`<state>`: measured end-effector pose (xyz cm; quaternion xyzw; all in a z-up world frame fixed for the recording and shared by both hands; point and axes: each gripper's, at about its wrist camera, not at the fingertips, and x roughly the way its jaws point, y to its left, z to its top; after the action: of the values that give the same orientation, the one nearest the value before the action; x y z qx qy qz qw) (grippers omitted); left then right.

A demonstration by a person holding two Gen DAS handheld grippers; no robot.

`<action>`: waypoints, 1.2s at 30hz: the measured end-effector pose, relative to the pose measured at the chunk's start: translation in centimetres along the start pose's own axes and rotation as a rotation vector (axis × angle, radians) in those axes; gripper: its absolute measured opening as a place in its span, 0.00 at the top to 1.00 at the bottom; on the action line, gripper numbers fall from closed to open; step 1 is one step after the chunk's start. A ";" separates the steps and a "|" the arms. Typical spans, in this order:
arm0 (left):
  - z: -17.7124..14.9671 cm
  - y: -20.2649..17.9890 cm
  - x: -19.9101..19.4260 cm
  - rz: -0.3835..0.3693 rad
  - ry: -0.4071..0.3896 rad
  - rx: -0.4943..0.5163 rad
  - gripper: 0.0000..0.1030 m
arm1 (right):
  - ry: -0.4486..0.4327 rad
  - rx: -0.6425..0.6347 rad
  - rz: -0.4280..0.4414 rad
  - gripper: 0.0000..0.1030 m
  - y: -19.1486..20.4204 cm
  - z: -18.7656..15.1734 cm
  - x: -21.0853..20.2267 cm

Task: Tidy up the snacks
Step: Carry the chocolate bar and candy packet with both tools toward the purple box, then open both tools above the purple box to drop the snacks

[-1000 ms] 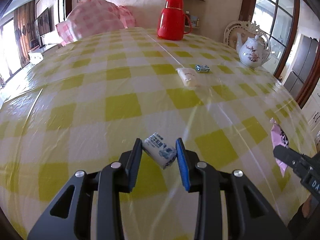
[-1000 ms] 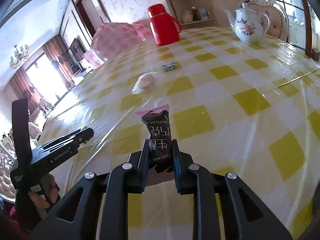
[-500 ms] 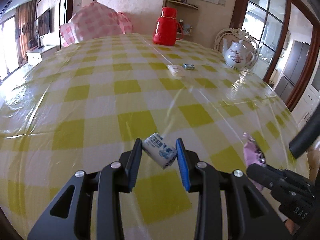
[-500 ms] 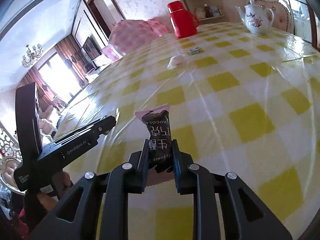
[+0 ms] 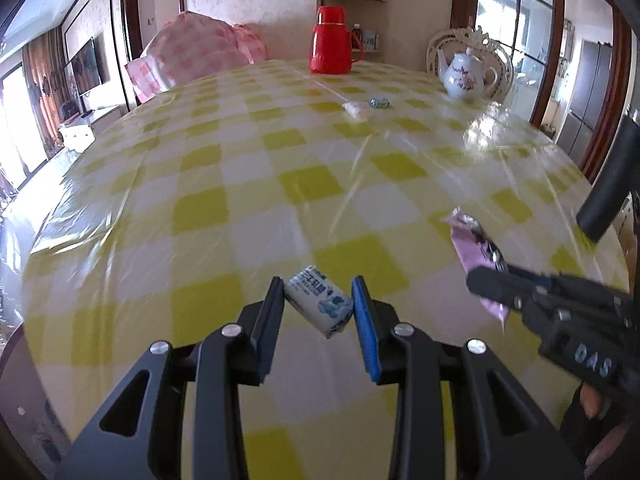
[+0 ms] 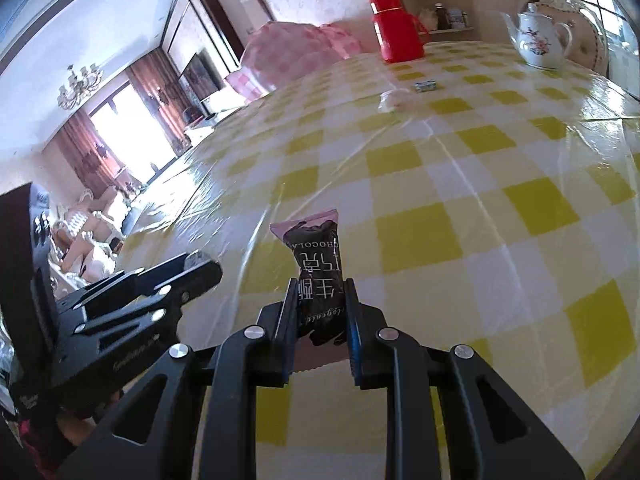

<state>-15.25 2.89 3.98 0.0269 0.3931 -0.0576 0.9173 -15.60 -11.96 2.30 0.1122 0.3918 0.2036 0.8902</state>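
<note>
My left gripper point(image 5: 318, 292) is shut on a small white and blue candy packet point(image 5: 319, 301), held above the yellow checked tablecloth point(image 5: 280, 152). My right gripper point(image 6: 322, 292) is shut on a pink and brown chocolate bar wrapper point(image 6: 317, 256) that stands up between the pads. In the left wrist view the same pink wrapper point(image 5: 474, 256) and the right gripper point(image 5: 490, 284) show at the right. The left gripper's fingers point(image 6: 176, 276) appear at the left of the right wrist view. Far across the table lie a white snack packet point(image 5: 355, 109) and a small blue candy point(image 5: 379, 101).
A red thermos jug point(image 5: 333, 40) and a white flowered teapot point(image 5: 464, 74) stand at the table's far side. A pink checked cushion point(image 5: 200, 52) sits behind the far left edge. A white ornate chair point(image 5: 468, 42) is behind the teapot.
Both grippers have pulled back toward the near edge of the table with their snacks still gripped. The far snacks, thermos and teapot now look smaller and farther away.
</note>
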 end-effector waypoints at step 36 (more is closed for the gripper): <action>-9.1 24.3 -12.3 0.487 0.032 -0.221 0.65 | 0.143 -0.741 0.369 0.78 29.4 -10.6 0.4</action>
<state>-27.10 28.88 6.74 0.0211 0.3932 0.2086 0.8952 -31.31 14.83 5.52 -0.1618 0.3262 0.4942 0.7894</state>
